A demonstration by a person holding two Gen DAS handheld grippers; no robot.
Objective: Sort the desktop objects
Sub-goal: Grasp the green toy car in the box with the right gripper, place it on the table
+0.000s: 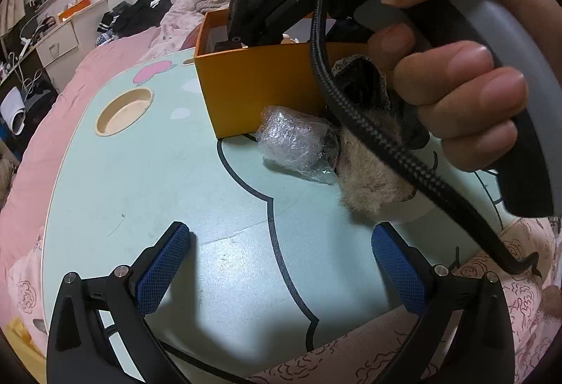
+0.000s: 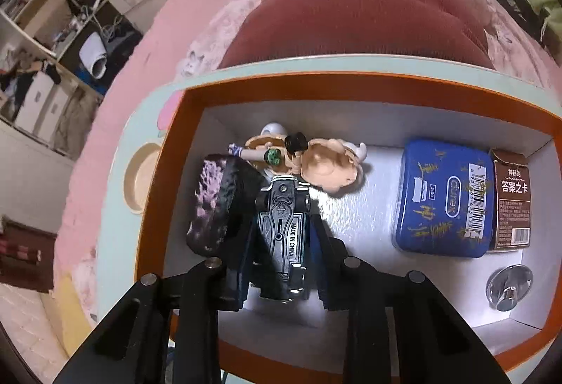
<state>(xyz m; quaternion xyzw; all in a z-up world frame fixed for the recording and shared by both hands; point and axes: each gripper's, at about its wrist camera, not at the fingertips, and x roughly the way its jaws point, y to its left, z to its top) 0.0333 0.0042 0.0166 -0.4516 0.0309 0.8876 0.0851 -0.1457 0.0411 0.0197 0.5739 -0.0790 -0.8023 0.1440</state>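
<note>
My right gripper (image 2: 282, 226) is shut on a dark toy car (image 2: 281, 236), belly up, and hangs inside the orange box (image 2: 351, 87). Under it in the box lie a figurine (image 2: 323, 169), a dark pouch with a pink pattern (image 2: 210, 204), a blue tin (image 2: 446, 197), a brown card pack (image 2: 513, 204) and a round metal piece (image 2: 509, 285). In the left wrist view a hand (image 1: 456, 85) grips the right gripper's handle over the orange box (image 1: 260, 85). My left gripper (image 1: 281, 236) stands open and empty above the mint table (image 1: 140, 190). A bubble-wrap bundle (image 1: 295, 145) and a furry item (image 1: 368, 180) lie beside the box.
A braided black cable (image 1: 351, 96) hangs across the furry item and a black lace piece (image 1: 365, 85). The table has a round cup hole (image 1: 123, 110) at its left. It rests on a pink bed (image 1: 70, 78) with clothes at the back; shelves stand far left.
</note>
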